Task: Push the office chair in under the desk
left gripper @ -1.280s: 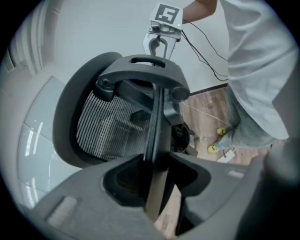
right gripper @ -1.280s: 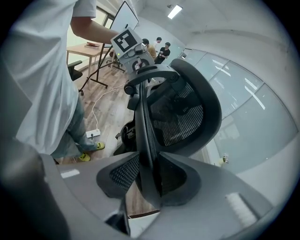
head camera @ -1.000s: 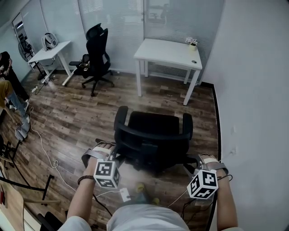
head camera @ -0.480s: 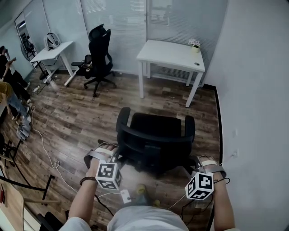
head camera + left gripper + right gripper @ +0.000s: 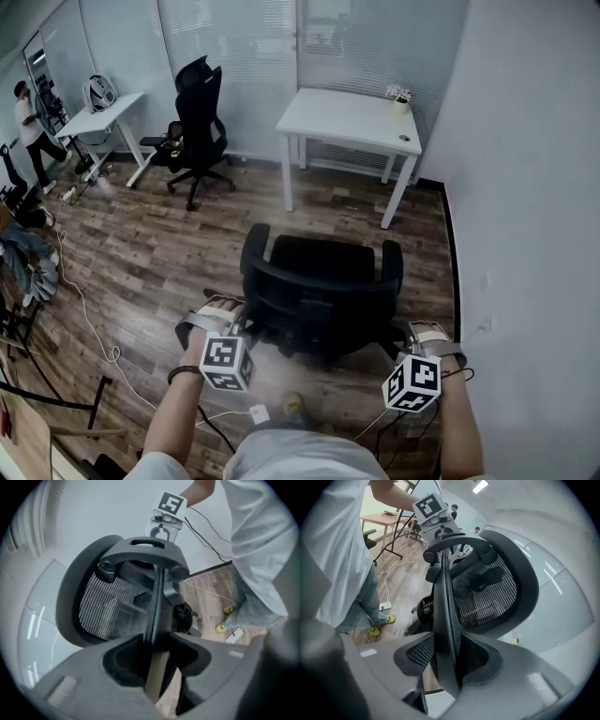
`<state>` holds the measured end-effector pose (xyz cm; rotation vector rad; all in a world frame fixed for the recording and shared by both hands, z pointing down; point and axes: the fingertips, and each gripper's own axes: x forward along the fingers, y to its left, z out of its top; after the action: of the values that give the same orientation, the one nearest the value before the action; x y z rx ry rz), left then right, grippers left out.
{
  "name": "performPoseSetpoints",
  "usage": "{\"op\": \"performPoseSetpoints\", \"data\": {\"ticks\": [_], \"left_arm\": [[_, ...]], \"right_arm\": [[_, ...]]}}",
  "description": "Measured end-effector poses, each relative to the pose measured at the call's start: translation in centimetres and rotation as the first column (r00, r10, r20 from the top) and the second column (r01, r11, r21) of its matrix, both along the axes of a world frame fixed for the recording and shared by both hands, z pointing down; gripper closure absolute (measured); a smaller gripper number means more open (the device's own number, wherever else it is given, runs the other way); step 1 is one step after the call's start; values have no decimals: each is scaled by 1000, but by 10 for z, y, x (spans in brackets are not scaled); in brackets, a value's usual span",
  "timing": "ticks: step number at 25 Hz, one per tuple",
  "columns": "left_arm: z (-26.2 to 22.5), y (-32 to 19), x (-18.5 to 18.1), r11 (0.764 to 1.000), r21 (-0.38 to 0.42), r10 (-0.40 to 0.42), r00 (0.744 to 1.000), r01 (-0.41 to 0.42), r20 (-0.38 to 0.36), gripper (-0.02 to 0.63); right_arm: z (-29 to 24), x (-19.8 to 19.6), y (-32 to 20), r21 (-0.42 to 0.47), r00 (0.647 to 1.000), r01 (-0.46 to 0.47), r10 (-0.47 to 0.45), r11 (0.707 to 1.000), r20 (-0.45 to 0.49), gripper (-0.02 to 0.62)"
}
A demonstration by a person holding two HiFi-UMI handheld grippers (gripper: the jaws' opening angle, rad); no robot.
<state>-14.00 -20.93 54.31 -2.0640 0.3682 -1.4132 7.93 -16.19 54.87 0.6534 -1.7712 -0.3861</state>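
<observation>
Office chair (image 5: 319, 281) is being seen on wood floor (image 5: 141, 253), well apart from white desk (image 5: 349, 114), seat facing it. Backrest's left edge is being clamped by left gripper (image 5: 157, 667). Right gripper (image 5: 446, 660) jaws are being opened, the right edge between them, pads touching it.

Bare wood floor (image 5: 339, 212) lies open between the office chair (image 5: 319, 281) and the white desk (image 5: 352, 117). The space under the desk, between its front legs (image 5: 287, 178), looks free, though its far part is shaded and hard to judge. The wall (image 5: 525, 187) closes the right side, leaving a narrow strip beside the chair. Leftward the floor runs wide to a white cable (image 5: 89, 305) and a second black chair (image 5: 199, 127).
</observation>
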Motion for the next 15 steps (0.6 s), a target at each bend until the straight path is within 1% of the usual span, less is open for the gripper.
{"op": "performPoseSetpoints", "data": {"ticks": [8, 15], "left_arm": [[-1, -63, 3, 999, 32, 31, 999, -30, -23, 434], [-1, -123, 11, 998, 39, 53, 998, -52, -31, 430]], "right_arm": [[-1, 2, -60, 31, 999, -42, 42, 999, 20, 422], [-1, 7, -114, 21, 997, -74, 73, 997, 31, 417]]}}
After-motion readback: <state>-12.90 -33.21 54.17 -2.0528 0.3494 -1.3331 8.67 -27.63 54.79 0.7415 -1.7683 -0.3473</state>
